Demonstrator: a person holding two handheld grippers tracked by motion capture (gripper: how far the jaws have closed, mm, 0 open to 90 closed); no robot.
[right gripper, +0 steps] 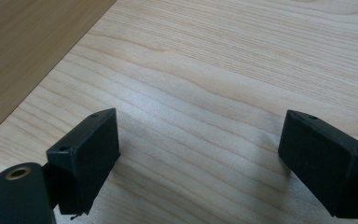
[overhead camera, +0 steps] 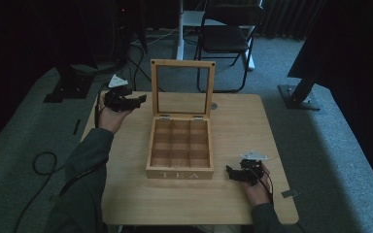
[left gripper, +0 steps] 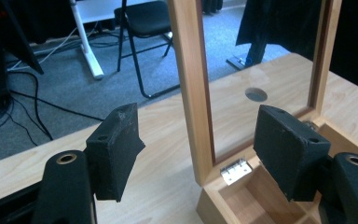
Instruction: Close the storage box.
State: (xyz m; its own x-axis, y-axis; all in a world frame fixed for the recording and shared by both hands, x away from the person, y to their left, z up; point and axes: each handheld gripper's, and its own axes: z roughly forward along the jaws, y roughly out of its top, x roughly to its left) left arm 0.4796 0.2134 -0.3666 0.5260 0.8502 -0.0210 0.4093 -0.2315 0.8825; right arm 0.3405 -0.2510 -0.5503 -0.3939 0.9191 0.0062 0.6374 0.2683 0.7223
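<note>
The left gripper (overhead camera: 137, 101) is hovering with jaws spread beside the upright lid (overhead camera: 182, 87) of a tea box (overhead camera: 179, 173); the right gripper (overhead camera: 231, 173), jaws also spread, is resting near the box front.

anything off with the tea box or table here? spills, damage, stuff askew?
Nothing stands out. The tea box sits square on the table, lid upright, compartments bare. The left tongs hang open beside the lid's edge; the right tongs are open over bare wood by the box's front corner.
</note>
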